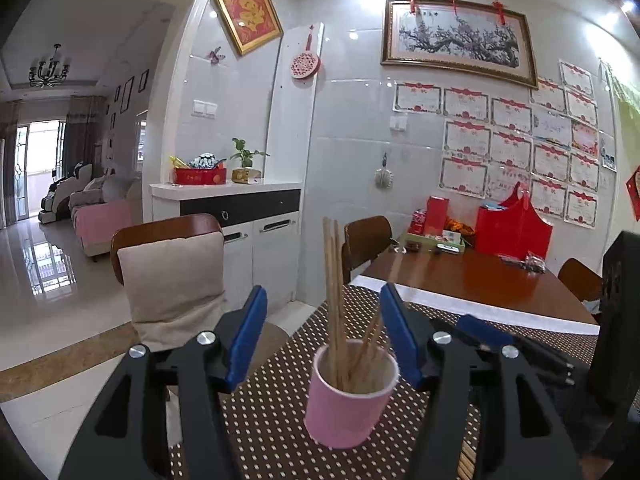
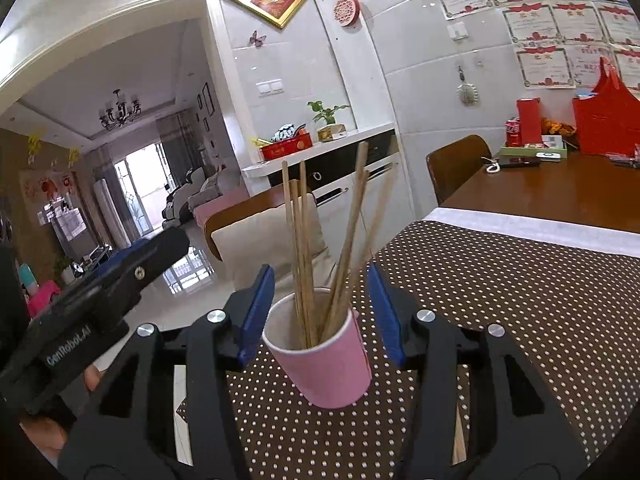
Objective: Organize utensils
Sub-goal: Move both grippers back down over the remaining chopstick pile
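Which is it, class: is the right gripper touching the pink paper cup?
Apart. The right wrist view shows the right gripper open, mat visible between each blue pad and the pink paper cup.

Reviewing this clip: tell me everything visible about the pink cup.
The pink cup looks like paper: pink outside, white inside and at the rim. It stands upright on the brown white-dotted mat, holding several wooden chopsticks that lean apart against its rim. It sits between the right gripper's blue fingers; whether the left-hand one grazes its rim is unclear.
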Tool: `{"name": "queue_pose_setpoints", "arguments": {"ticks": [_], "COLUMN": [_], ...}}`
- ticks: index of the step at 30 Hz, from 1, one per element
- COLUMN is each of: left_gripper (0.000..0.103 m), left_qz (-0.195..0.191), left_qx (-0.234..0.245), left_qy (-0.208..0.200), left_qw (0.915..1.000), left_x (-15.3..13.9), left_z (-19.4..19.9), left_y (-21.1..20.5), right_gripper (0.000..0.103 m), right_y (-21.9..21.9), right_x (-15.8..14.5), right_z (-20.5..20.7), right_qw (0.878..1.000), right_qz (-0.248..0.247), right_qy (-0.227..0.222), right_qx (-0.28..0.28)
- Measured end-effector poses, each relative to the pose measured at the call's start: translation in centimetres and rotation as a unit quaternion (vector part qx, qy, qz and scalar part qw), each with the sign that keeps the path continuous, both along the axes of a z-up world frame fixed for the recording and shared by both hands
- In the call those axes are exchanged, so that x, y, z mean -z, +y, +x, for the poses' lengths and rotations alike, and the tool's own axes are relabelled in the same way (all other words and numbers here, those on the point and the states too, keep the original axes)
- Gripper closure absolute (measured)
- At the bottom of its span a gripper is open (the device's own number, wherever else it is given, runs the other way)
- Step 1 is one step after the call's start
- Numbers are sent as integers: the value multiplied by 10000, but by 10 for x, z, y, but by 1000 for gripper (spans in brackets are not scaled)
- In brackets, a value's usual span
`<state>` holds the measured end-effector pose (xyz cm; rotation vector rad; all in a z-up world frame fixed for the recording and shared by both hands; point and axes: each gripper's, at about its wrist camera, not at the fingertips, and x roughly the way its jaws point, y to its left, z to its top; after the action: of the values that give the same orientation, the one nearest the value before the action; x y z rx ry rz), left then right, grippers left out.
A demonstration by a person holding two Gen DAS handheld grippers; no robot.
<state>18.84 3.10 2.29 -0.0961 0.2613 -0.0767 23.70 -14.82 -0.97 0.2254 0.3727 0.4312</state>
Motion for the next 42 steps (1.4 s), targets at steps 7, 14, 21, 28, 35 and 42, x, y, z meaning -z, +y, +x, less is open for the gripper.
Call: {"name": "queue_pose_setpoints", "arguments": {"ticks": [7, 14, 21, 28, 35, 42], "left_gripper": [43, 43, 43, 43, 43, 40], "left_qz": [-17, 55, 77, 185, 449, 847], "left_qx": [386, 1308, 1771, 1587, 1458, 1318], "left_qy": [513, 1724, 3138, 4094, 4156, 4171], "left_qw": [9979, 9763, 9328, 8983, 8967, 8953], "left_x": [13, 54, 111, 152, 157, 158], "left_z": [-21, -23, 1, 18, 26, 34], "left_y": [-22, -66, -104, -117, -134, -156], "right_gripper": [54, 47, 45, 40, 38, 37], "right_y": [-31, -77, -116, -136, -138, -140], "right_x": [-1, 26, 70, 93, 99, 102], "right_z": [-29, -39, -39, -45, -46, -41], "right_qw": [9995, 9923, 9749, 9687, 9677, 9666], "right_qz": [-184, -701, -1103, -932, -861, -782], "right_qy": [126, 942, 1882, 2260, 2339, 2412], "right_qx": [201, 391, 448, 439, 375, 386]}}
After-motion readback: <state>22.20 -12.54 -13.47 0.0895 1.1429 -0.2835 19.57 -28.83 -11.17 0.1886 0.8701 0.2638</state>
